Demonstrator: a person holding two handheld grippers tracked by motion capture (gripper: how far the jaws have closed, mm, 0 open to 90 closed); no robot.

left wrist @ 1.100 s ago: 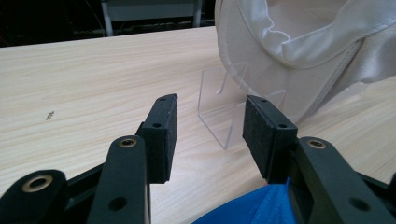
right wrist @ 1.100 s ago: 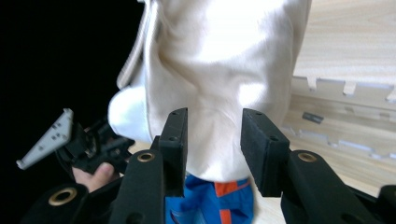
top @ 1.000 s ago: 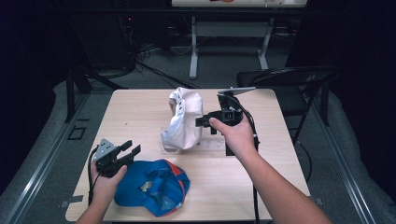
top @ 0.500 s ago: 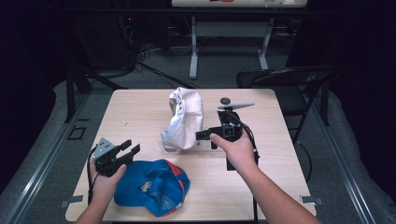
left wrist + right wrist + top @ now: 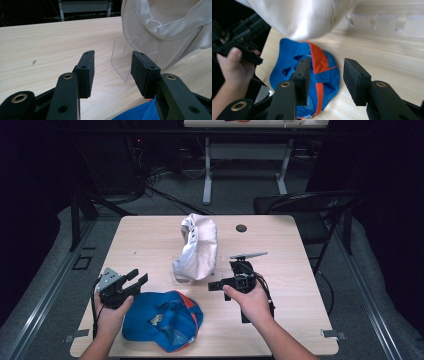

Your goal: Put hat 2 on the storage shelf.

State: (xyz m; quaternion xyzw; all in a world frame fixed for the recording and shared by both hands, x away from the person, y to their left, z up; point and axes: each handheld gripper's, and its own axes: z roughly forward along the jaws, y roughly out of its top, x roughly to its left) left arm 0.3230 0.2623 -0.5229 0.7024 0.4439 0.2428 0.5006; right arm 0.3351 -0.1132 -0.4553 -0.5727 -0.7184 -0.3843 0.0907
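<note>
While upside-down, blue cap [image 5: 162, 320] lies w/ long axis left-right.

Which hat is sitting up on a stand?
The white cap. It hangs propped on a clear plastic stand mid-table, while the blue and orange cap lies upside down flat on the table near the front edge.
</note>
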